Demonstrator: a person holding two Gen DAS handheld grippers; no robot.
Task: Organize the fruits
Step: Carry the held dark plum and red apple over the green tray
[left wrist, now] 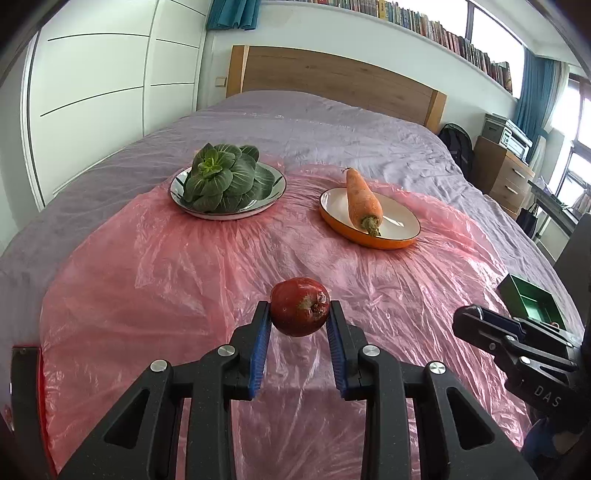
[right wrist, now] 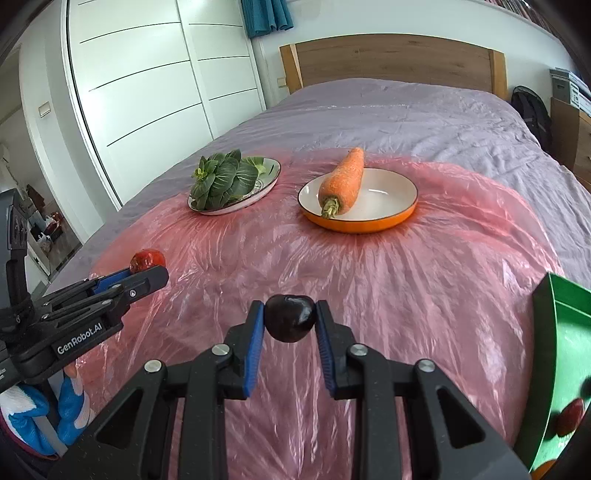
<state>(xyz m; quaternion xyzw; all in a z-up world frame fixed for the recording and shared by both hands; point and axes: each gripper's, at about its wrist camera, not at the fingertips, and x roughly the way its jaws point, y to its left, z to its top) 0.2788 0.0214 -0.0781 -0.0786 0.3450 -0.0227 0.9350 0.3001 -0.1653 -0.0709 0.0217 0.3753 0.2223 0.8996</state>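
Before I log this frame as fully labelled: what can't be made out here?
- Green bin: right wrist view, cut by the frame edge; the fruit inside is blurred, kind unclear.
- Red object: left wrist view, cropped at the left edge, unidentifiable.
- Book titles: left wrist view, too small.

- "GenRobot.AI" is showing in white on the black body of the left gripper (right wrist: pixel 147 275), at 8 o'clock in the right wrist view.
- "DAS" is reading in pale letters on the right gripper (left wrist: pixel 476 321), at 4 o'clock in the left wrist view.
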